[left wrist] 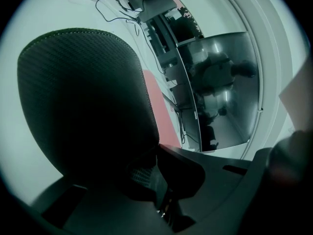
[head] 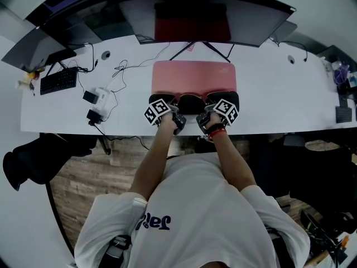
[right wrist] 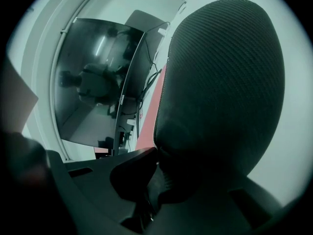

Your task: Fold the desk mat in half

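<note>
On the white desk [head: 273, 96] lies the desk mat [head: 192, 74], pink on top. Its near edge is lifted and curled over, so the black textured underside [head: 192, 103] shows. My left gripper [head: 167, 107] is shut on the lifted edge's left corner, and my right gripper [head: 216, 107] is shut on its right corner. In the left gripper view the black underside [left wrist: 83, 97] bulges up over the jaws, with a strip of the pink top [left wrist: 157, 106] beyond it. The right gripper view mirrors this: the black underside [right wrist: 225, 82] beside the pink top [right wrist: 149, 119].
A wide curved monitor [head: 192, 15] stands behind the mat, its stand legs just past the far edge. A keyboard [head: 58, 81], cables and power adapters [head: 97, 102] lie at the left. The person's torso is at the desk's near edge.
</note>
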### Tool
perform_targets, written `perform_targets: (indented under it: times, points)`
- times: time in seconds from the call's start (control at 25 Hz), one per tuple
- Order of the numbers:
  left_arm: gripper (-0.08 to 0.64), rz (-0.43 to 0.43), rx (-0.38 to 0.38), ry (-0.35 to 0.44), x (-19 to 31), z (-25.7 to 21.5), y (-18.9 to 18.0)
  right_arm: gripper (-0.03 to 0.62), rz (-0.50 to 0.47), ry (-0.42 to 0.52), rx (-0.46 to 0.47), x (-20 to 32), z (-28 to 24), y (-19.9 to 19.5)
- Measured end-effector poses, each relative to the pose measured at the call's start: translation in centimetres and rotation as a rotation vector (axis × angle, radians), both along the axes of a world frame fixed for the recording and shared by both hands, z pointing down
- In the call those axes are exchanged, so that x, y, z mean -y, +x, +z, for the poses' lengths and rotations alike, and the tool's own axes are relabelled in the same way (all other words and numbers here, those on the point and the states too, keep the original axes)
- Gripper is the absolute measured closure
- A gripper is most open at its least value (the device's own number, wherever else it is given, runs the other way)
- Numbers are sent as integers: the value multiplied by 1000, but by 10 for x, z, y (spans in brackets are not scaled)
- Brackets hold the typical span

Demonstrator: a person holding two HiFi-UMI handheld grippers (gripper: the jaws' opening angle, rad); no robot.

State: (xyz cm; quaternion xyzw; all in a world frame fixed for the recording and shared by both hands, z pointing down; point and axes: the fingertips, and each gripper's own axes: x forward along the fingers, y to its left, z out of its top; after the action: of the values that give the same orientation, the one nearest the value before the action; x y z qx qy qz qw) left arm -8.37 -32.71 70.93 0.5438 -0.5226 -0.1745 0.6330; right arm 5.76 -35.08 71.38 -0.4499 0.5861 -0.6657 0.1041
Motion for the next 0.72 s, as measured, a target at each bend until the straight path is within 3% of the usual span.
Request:
perform_targets:
  times: [0.72]
  points:
    - [531,-22,5,1,35,0,-7,560,-15,-4,24,37,0,-6]
